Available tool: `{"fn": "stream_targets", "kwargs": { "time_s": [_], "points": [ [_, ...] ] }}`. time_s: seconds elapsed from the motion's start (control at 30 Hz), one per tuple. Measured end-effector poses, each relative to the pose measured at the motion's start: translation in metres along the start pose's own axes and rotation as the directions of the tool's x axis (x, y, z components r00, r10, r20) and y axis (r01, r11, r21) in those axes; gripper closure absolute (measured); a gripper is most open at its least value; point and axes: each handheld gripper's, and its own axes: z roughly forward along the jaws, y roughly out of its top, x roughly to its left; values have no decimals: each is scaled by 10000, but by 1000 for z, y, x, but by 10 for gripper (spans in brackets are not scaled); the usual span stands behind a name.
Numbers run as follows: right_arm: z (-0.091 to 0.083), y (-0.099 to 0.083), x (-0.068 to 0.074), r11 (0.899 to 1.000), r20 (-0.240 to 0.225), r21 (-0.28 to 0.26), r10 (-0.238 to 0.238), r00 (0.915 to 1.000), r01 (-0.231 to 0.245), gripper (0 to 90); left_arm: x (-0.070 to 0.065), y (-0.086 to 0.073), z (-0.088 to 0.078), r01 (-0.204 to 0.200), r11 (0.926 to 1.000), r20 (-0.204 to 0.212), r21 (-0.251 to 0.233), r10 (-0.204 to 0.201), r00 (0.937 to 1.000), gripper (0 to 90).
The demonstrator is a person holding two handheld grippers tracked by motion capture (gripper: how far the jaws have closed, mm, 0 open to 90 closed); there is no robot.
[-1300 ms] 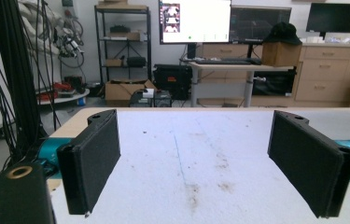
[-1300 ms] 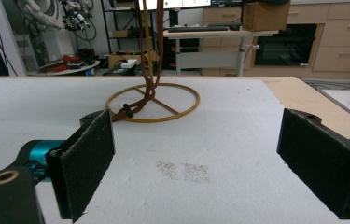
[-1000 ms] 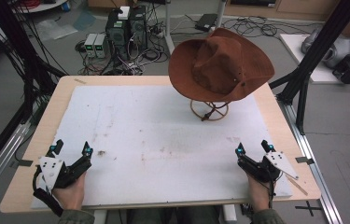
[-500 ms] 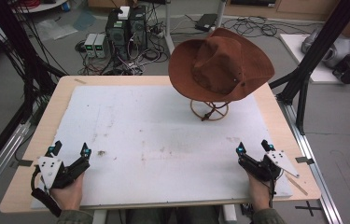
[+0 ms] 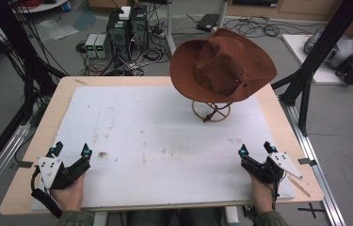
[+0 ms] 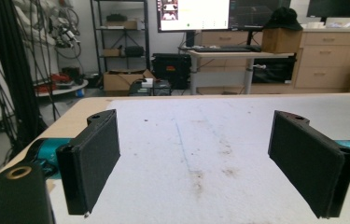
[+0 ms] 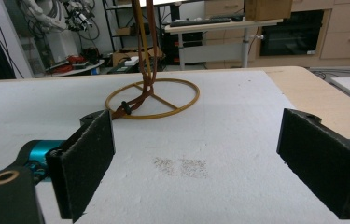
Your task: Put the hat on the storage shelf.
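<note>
While parked wide-jawed and empty at the near edge, left gripper (image 5: 72, 151) at seven o'clock and right gripper (image 5: 255, 149) at five, probably just waiting. Up at one o'clock, brown hat (image 5: 222, 66) perched on wire stand (image 5: 211, 111), keeping its shape.

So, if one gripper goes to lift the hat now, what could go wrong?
1. The brown hat sits tilted on a thin wire stand; a sideways push may tip both.
2. The hat's cord hangs around the stand's stem, so it may snag and drag the stand.
3. Both the left gripper and the right gripper are open at the near edge, so the reach is long.
</note>
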Motion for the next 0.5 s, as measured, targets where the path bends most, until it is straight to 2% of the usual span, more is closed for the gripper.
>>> {"fn": "stream_targets", "kwargs": {
  "time_s": [0.2, 0.33, 0.5],
  "points": [
    [0, 0, -1, 10000, -24, 40, -15, 10000, 16, 105, 0, 0, 1, 58, 10000, -58, 2, -58, 10000, 169],
    [1, -1, 0, 9999, -64, 89, -51, 10000, 51, 105, 2, -3, 4, 175, 9990, 292, 415, -187, 9994, 171],
    [1, -1, 0, 9999, -83, 94, -59, 9999, 60, 105, 1, -1, 2, 185, 9995, 266, 253, -192, 9995, 169]
  ]
}}
